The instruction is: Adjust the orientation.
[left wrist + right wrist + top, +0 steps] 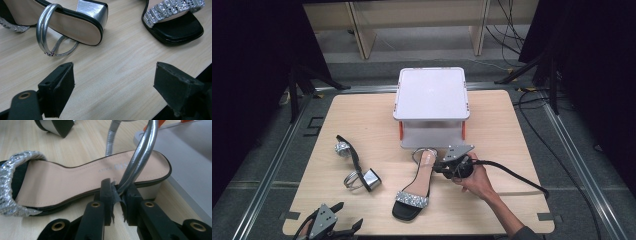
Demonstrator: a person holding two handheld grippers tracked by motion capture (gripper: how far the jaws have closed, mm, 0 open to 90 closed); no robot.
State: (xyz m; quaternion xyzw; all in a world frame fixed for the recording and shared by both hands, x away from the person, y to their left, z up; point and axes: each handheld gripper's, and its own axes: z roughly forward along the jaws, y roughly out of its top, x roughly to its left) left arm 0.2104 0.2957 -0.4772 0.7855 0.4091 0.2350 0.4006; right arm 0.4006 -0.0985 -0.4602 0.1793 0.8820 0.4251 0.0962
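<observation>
Right gripper view: the right hand-held gripper [117, 195] is clamped on the silver ankle strap [140, 157] of the upright sandal [75, 182]; the strap is being gripped thinly, so slipping or tipping is being risked. The left hand-held gripper [112, 87] is being held apart above the desk [120, 65].

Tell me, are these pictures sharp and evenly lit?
High view: table bright, surroundings nearly black. Left gripper view: silver heel glints, near fingers soft. Right gripper view: right gripper pinching the ankle strap is crisp, white box blurred.

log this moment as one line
right hand-held gripper: shut on upright sandal ankle strap | left hand-held gripper: open, idle | tipped sandal: untouched
</observation>
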